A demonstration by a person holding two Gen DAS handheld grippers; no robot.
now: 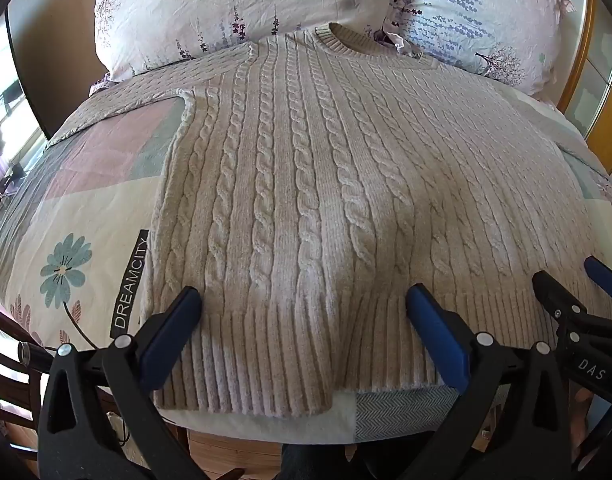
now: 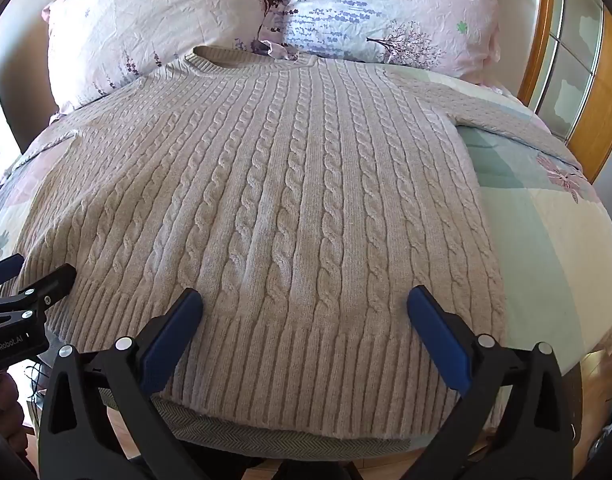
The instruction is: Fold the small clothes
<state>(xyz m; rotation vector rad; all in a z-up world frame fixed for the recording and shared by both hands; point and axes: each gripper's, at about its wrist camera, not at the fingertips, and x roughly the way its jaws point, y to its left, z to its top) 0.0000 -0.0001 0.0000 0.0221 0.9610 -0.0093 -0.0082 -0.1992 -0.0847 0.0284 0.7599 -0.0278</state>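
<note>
A beige cable-knit sweater [image 1: 306, 184] lies flat, front up, on the bed, collar toward the pillows and ribbed hem at the near edge; it also shows in the right wrist view [image 2: 290, 200]. Both sleeves spread sideways. My left gripper [image 1: 304, 300] is open, its blue pads over the left half of the hem, holding nothing. My right gripper [image 2: 304, 300] is open over the right half of the hem, also empty. The right gripper shows at the right edge of the left wrist view [image 1: 574, 280]. The left gripper shows at the left edge of the right wrist view [image 2: 38, 272].
A patchwork quilt [image 1: 86, 208] with a flower print covers the bed. Two floral pillows [image 1: 234, 4] [image 2: 386, 8] lie at the head. A wooden headboard frame [image 2: 546, 40] stands at the right. The wooden floor [image 1: 234, 452] shows below the bed's near edge.
</note>
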